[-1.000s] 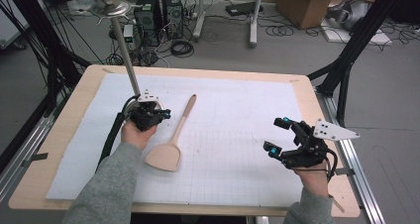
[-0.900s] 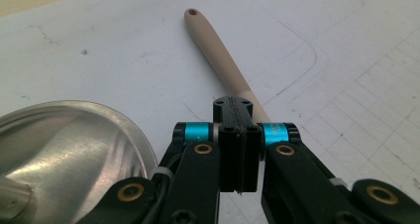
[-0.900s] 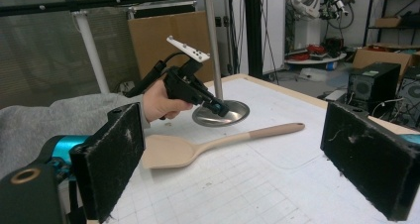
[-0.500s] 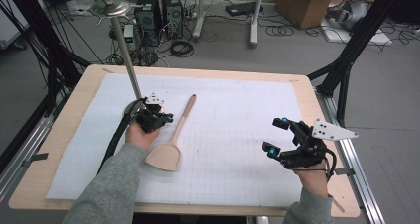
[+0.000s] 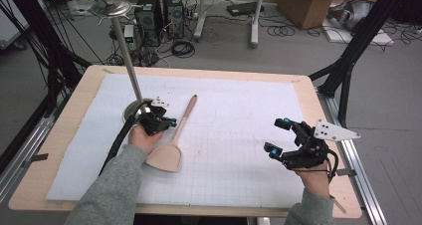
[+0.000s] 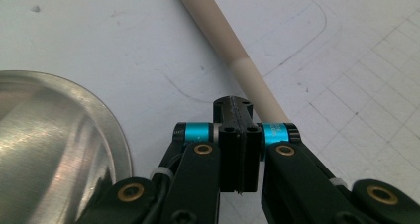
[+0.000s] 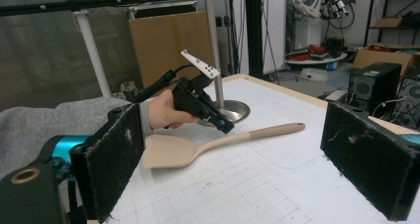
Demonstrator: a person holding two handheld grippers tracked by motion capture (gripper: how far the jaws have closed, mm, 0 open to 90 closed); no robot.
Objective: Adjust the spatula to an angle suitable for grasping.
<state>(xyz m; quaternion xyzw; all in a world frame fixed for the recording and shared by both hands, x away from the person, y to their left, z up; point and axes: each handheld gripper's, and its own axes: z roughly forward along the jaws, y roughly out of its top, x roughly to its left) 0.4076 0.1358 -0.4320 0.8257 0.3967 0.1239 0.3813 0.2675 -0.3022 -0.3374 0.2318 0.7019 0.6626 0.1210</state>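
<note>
High view: the white gridded mat [image 5: 234, 150] covers the wooden table [image 5: 308, 88], and on it the wooden spatula [image 5: 174, 138] lies flat, blade toward the person, handle pointing away, just beside the metal stand base [image 5: 130, 110]. Since a second ago the left gripper [image 5: 168, 121] has edged toward the spatula's handle; its jaws are clenched with nothing between them, tips against or just beside the handle. That suggests nudging or lining up rather than picking up yet. The right gripper [image 5: 277, 135] has kept its place well apart, jaws spread wide, holding nothing.
</note>
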